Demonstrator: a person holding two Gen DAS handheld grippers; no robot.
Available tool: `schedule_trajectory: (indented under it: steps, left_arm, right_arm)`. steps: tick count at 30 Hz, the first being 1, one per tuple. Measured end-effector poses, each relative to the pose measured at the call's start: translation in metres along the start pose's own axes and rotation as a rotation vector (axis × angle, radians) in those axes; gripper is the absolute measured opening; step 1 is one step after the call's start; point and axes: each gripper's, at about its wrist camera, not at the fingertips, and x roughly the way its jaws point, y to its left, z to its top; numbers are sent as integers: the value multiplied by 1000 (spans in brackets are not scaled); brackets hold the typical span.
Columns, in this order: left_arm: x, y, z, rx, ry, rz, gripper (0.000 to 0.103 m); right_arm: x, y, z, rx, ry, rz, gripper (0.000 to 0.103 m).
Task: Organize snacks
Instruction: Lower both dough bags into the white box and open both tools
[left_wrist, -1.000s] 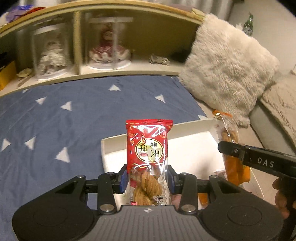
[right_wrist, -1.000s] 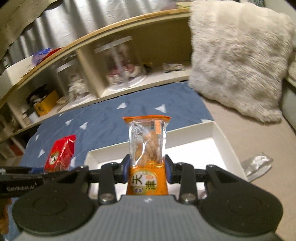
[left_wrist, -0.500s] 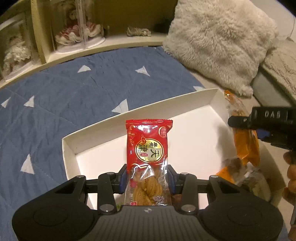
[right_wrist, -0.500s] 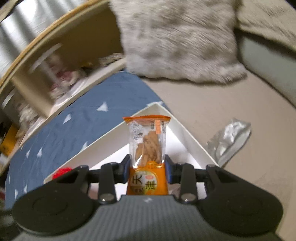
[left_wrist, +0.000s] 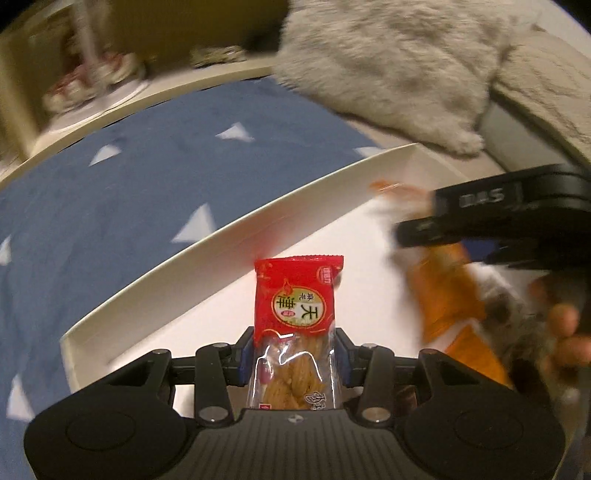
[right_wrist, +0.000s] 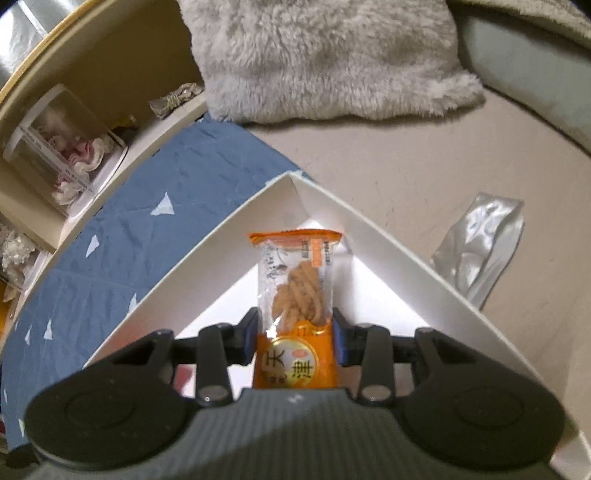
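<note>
A red snack packet (left_wrist: 295, 295) with a twisted pastry inside stands upright in my left gripper (left_wrist: 295, 350), which is shut on it just above the floor of the white box (left_wrist: 221, 266). In the right wrist view my right gripper (right_wrist: 295, 332) carries an orange snack packet (right_wrist: 295, 280) low inside the box's far corner (right_wrist: 388, 236). Its jaws are opening, but the pads still touch the packet's sides. From the left wrist view that orange packet (left_wrist: 443, 291) shows blurred at the right, inside the box.
A silver foil packet (right_wrist: 480, 243) lies on the beige surface just outside the box. A fluffy cushion (right_wrist: 332, 55) lies beyond it. A blue quilt with white triangles (right_wrist: 129, 221) and a shelf with a doll case (right_wrist: 62, 140) are on the left. A person's hand (left_wrist: 565, 332) is beside blurred packets.
Both grippers have come down and forward over the white box, each rolling as it went. The right one now sits in the box's far corner. Both packets stay between the jaws.
</note>
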Motion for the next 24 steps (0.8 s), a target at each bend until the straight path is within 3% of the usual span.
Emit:
schedule_trajectory:
  steps: [5,13,17,20,24]
  left_arm:
    - [7,-10,2,45,-19,-9,45]
    - [1,-3,-1,37,5,-2,45]
    - [-10,-2,-2,2,-1,-8,63]
    - [-22,-2,0,-23,-9,-12,66]
    - [-38,-2,-2,-49,-17,-11,79]
  right_arm:
    - [5,10,1,-15,41,106,58]
    - [-14,16,6,-142,93,67,60]
    - [-22,11,1,-147,104,76,60]
    - [-28,14,-4,-167,94,84,60]
    - [-43,17,-8,-196,68,89,63]
